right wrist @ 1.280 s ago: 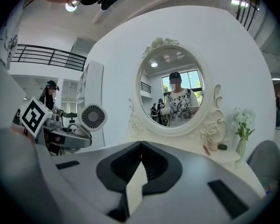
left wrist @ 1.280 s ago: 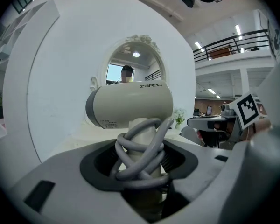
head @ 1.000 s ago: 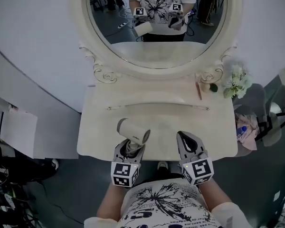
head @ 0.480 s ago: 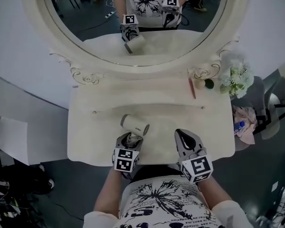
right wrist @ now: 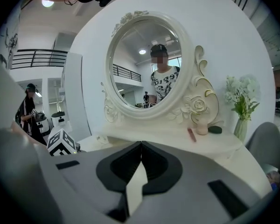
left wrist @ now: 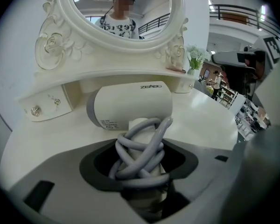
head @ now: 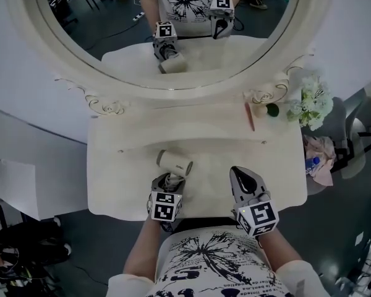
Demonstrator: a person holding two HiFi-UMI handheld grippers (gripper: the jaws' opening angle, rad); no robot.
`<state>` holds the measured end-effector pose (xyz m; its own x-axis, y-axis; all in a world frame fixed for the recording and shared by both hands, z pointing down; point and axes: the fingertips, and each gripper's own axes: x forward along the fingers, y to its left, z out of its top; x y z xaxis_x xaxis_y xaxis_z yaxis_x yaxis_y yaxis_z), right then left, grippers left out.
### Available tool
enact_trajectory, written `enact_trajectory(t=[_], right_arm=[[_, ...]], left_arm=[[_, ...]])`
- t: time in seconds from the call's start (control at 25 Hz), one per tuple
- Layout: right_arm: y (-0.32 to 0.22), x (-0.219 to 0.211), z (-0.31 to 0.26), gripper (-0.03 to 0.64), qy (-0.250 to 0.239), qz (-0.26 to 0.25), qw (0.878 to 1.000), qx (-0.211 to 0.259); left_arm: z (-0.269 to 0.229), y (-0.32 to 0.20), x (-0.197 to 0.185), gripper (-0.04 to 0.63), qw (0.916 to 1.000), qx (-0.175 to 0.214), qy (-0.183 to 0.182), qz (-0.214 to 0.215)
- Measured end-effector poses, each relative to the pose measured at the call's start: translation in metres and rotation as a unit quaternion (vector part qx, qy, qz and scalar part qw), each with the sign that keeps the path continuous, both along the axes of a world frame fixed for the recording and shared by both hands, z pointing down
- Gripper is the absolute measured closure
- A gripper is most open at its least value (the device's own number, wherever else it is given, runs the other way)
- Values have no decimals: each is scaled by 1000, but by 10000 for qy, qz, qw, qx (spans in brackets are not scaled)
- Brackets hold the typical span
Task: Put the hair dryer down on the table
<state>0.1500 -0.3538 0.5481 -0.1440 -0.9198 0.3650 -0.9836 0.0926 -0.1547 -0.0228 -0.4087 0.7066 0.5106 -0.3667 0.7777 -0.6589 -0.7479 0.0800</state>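
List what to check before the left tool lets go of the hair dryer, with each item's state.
1. Left tool clamps the handle of the white hair dryer, over its wound grey cord: ok.
2. Dryer barrel lies over the cream dressing table, inside its front edge: ok.
3. Barrel actually rests on the tabletop: cannot tell.
4. Tabletop beside the dryer is bare: ok.
5. Right tool is shut, empty and apart from the dryer: ok.
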Motion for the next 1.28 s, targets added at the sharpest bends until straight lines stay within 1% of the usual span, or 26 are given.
enact_trajectory(t=[0.16, 0.36, 0.44, 0.48, 0.52, 0.6, 0.68, 0.76, 0.88, 1.0, 1.08, 1.12, 1.16, 1.2, 1.24, 1.28], right_arm=[[-1, -4, -3, 600, -44, 31, 10000, 0], [3, -6, -10, 600, -45, 105, 9999, 5], [5, -8, -12, 600, -42, 161, 9999, 6], [6, -10, -13, 600, -35, 184, 9998, 8], [6, -12, -14, 600, -29, 210, 9998, 8], [8, -15, -17, 600, -20, 264, 9996, 12], [10, -20, -21, 600, -1, 298, 9996, 30], [11, -26, -25, 600, 38, 319, 9995, 58], [12, -34, -34, 600, 71, 370, 9992, 107], [12, -43, -44, 600, 100, 396, 9990, 188], [12, -48, -52, 600, 150, 410, 9987, 262], [11, -50, -57, 600, 175, 426, 9985, 304], [11, -52, -61, 600, 198, 444, 9982, 349], [10, -53, -65, 600, 221, 462, 9979, 396], [10, -55, -70, 600, 242, 477, 9976, 444], [9, -56, -74, 600, 261, 487, 9973, 490]], left_arm=[[1, -1, 0, 348, 9999, 93, -134, 33], [1, 0, 2, 348, 9999, 92, -83, 77], [2, 4, 4, 348, 9998, 27, -30, 211], [3, 7, 5, 334, 9994, -19, 6, 338], [4, 10, 7, 285, 9989, -52, 28, 464], [0, 12, 8, 268, 9983, -65, 65, 572], [-10, 8, 7, 267, 9985, -34, 246, 498], [-25, 2, 6, 265, 9980, 20, 509, 379], [-61, -4, 5, 267, 9946, 245, 925, 395], [-105, -3, 8, 268, 9856, 394, 1521, 617], [-133, -3, 6, 273, 9792, 589, 1808, 708], [-146, -6, 4, 316, 9771, 724, 1880, 684], [-157, -9, 0, 411, 9756, 857, 1927, 613], [-167, -13, -4, 480, 9743, 961, 1968, 525], [-177, -16, -7, 531, 9730, 1023, 2019, 448], [-186, -18, -10, 546, 9715, 1054, 2086, 396]])
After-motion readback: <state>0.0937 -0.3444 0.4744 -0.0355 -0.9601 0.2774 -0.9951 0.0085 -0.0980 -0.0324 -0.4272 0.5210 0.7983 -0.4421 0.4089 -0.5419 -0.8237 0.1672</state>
